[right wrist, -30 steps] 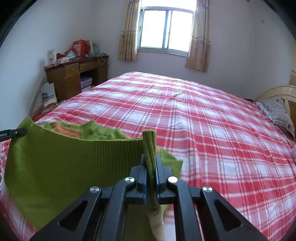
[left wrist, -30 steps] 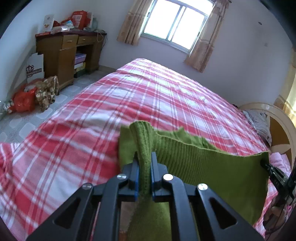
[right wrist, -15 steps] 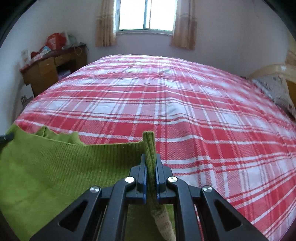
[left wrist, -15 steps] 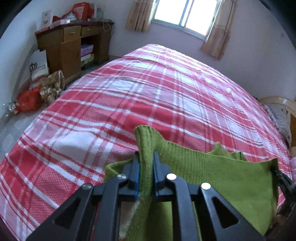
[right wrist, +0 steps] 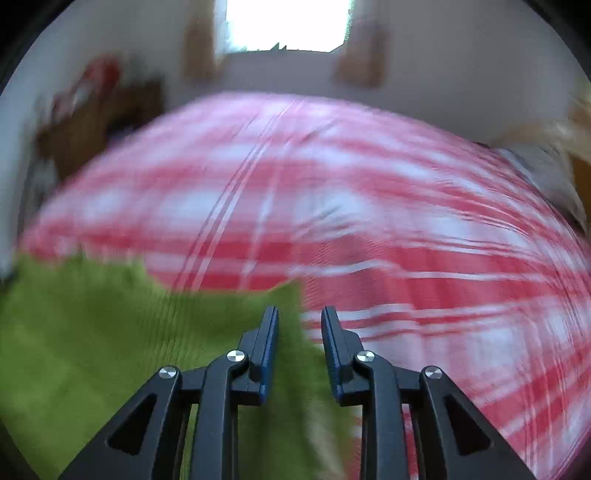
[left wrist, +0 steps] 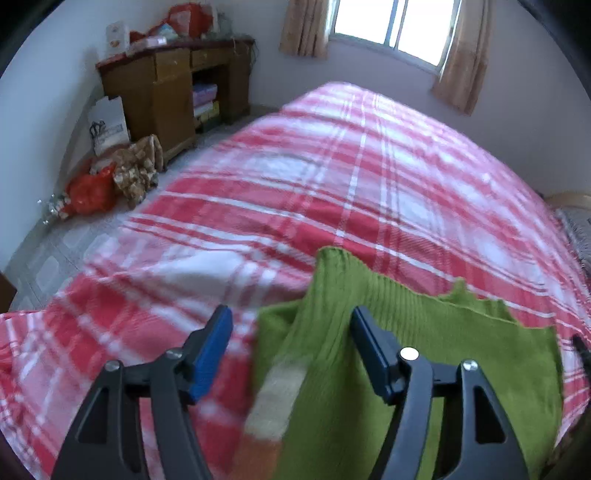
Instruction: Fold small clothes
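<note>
Left wrist view showed your left claw (left wrist: 290, 330) spread wide, its blue-padded fingers (left wrist: 212, 345) well apart and closed on nothing. A raised fold of the green knit garment (left wrist: 406, 362) stood up between them, nearer the right-hand finger, though whether it touched that pad you could not have told from the blur. The garment lay on the red and white plaid bed (left wrist: 332, 177), near its close edge, with a cream and orange striped part (left wrist: 271, 398) showing low between the fingers. At the far right edge of that view a dark tip (left wrist: 580, 347) sat just beside the garment's corner. Beyond the bed stood a wooden desk (left wrist: 166, 92), with a white paper bag (left wrist: 109, 123) and a red plastic bag (left wrist: 90, 192) on the floor beside it, and a curtained window (left wrist: 399, 26) in the far wall. Right wrist view was heavily smeared; your right claw (right wrist: 299, 321) was partly open, less so than the left, and gripped nothing. The green garment (right wrist: 110, 332) spread below and to the left of it, its edge reaching into the gap between the fingers, over the same plaid bed (right wrist: 369, 206).
</note>
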### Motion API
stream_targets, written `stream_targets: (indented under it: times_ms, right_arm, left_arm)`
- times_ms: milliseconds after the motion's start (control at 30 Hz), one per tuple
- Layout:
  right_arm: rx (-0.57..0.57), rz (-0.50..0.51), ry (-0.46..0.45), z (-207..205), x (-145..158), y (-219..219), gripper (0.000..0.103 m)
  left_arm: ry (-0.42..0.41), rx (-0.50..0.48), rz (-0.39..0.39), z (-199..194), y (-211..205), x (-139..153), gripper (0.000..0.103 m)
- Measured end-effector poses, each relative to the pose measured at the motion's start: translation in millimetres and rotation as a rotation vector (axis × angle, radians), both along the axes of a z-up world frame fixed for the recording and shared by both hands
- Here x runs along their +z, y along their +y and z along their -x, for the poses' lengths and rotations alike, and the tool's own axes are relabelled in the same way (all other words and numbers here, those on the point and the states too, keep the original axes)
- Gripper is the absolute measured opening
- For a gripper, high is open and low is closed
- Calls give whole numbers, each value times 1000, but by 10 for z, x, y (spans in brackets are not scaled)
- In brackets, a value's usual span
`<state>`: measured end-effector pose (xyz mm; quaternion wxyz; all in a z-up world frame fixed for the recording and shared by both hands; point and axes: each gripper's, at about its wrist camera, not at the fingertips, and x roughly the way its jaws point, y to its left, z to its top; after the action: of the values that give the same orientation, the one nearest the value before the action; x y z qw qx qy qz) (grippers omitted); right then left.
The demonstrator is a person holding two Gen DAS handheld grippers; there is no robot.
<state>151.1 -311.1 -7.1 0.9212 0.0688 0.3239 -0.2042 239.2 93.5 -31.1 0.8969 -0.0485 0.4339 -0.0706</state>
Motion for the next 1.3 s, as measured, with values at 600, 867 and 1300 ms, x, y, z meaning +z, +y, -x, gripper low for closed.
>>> stream_targets:
  times_ms: [600,867,1300]
  right_arm:
    - [202,-117,112,1364,-536,1075,39]
    - [192,-88,106,1549,-553,1089,41]
    - [272,80,24,1719,-217,1796,43]
  left_arm:
    - [-125,-114,-248,1754,-426,-170,94]
    - [-102,-84,-296,1825,-294,-250,95]
    - [-117,45,-378,1934,-49,-145,99]
